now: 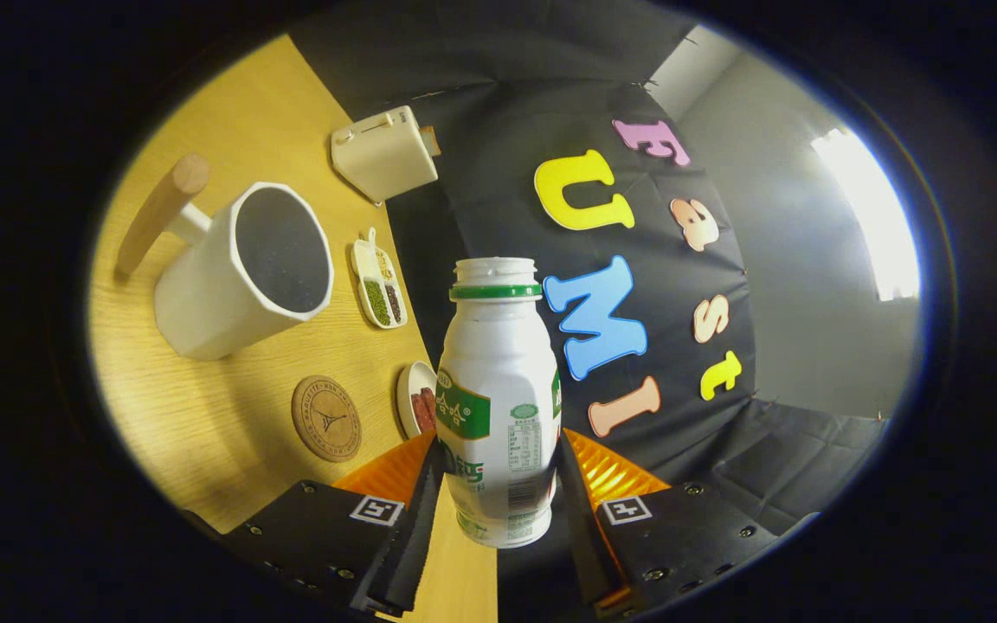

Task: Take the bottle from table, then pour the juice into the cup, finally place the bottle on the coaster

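Observation:
A white plastic bottle [498, 398] with a green label and an open, capless neck stands between my fingers, and my gripper [498, 484] is shut on its lower body. It hangs lifted off the wooden table [204, 415], and the whole scene looks rolled sideways. A white faceted cup [239, 272] with a wooden handle rests on the table beyond the fingers, its dark inside facing me. The round brown coaster [326, 418] lies on the table between the cup and my left finger.
A small white dish with red pieces [416, 400] sits just beside the bottle. A long white tray with green and dark beans [378, 285] lies past the cup. A white box-shaped appliance [384, 153] stands at the table's far edge against the black cloth wall.

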`<state>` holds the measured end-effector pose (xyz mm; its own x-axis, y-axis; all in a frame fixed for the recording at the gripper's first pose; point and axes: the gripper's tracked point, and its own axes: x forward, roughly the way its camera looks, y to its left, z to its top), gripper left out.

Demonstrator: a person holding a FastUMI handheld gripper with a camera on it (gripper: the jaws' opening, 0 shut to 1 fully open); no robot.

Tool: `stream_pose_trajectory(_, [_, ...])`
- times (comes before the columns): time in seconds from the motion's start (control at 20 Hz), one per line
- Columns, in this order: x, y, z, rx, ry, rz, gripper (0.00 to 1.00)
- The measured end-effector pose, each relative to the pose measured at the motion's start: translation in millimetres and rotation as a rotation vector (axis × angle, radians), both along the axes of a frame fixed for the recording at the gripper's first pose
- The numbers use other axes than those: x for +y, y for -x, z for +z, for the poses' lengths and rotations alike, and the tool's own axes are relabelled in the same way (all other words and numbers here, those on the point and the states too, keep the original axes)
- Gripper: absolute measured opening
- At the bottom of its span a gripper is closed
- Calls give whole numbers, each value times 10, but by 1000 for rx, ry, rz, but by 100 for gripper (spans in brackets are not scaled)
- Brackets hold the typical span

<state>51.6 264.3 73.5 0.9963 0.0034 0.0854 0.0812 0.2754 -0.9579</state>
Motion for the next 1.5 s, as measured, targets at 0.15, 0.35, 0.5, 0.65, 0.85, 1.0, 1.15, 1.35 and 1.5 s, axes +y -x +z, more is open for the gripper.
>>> stream_pose_trajectory(0.15, [53, 36, 75, -41, 103, -9, 68])
stream_pose_trajectory(0.35, [97, 83, 87, -73, 204, -15, 68])
stream_pose_trajectory(0.5, [135, 82, 102, -80, 241, -10, 68])
stream_pose_trajectory(0.65, [178, 93, 143, -101, 289, -10, 68])
stream_pose_trajectory(0.85, [214, 125, 157, -119, 346, -4, 68])
stream_pose_trajectory(1.0, [243, 140, 166, -133, 376, -2, 68])
stream_pose_trajectory(1.15, [258, 151, 172, -143, 400, 1, 68])
stream_pose_trajectory(1.35, [255, 128, 177, -149, 410, 1, 68])
stream_pose_trajectory(1.5, [261, 124, 173, -154, 419, -1, 68])
